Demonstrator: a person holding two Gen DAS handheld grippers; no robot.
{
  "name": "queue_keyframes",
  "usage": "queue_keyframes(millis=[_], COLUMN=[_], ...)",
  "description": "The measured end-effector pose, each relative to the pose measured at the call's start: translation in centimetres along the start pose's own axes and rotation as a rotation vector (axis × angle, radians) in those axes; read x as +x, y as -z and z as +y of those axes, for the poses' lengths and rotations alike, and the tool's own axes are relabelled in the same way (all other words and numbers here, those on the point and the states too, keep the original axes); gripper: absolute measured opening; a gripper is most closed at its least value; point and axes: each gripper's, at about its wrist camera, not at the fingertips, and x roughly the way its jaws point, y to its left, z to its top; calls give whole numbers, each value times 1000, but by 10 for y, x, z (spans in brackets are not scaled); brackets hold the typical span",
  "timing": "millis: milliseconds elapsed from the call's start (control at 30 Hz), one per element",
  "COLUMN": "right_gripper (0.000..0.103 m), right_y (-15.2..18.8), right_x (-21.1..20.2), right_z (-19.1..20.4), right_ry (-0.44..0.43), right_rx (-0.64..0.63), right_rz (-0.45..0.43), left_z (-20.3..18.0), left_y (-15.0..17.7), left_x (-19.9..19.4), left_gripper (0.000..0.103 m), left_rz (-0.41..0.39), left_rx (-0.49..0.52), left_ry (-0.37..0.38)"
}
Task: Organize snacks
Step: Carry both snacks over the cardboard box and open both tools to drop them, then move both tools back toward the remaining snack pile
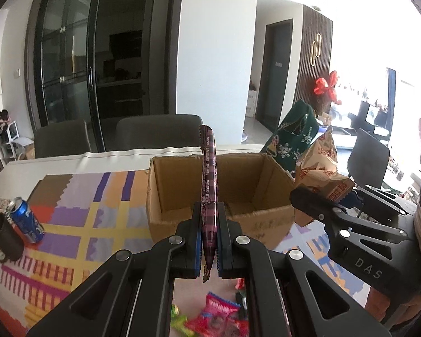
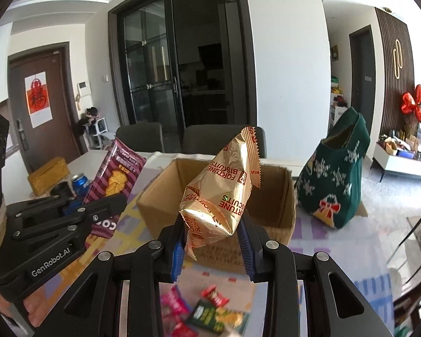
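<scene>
Right wrist: gold biscuit packet (image 2: pixel 219 196) — crinkled.

A glossy gold foil packet (image 2: pixel 219 193) is shining at twelve o'clock before the matt cardboard box (image 2: pixel 269 179).

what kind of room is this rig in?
Most likely a home dining or living area. A table with a patterned cloth has upholstered chairs behind it, dark glass sliding doors seem to open onto a kitchen, and a red paper charm hangs on the entrance door.
</scene>
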Motion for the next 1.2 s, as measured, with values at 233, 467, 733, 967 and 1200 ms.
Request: queue_keyframes(millis=[233, 467, 733, 967, 1200], right_gripper=[35, 35, 64, 64, 69], right_y=[-22, -28, -30, -21, -7], right_x=[42, 73, 88, 62, 23], right_z=[-12, -22, -34, -31, -26], right_ry=[-13, -3, 36, 55, 65], right_rx=[9, 18, 56, 44, 36], right_rz=[71, 132, 163, 134, 99], left_z=[11, 15, 11, 1, -15], left_y=[-18, -26, -25, -15, 5], left_x=[39, 72, 66, 31, -10], left_gripper=[9, 10, 59, 68, 75], left_rz=[65, 130, 103, 75, 43], left_rx=[-26, -27, 11, 58, 102], left_ry=[25, 21, -68, -108, -117])
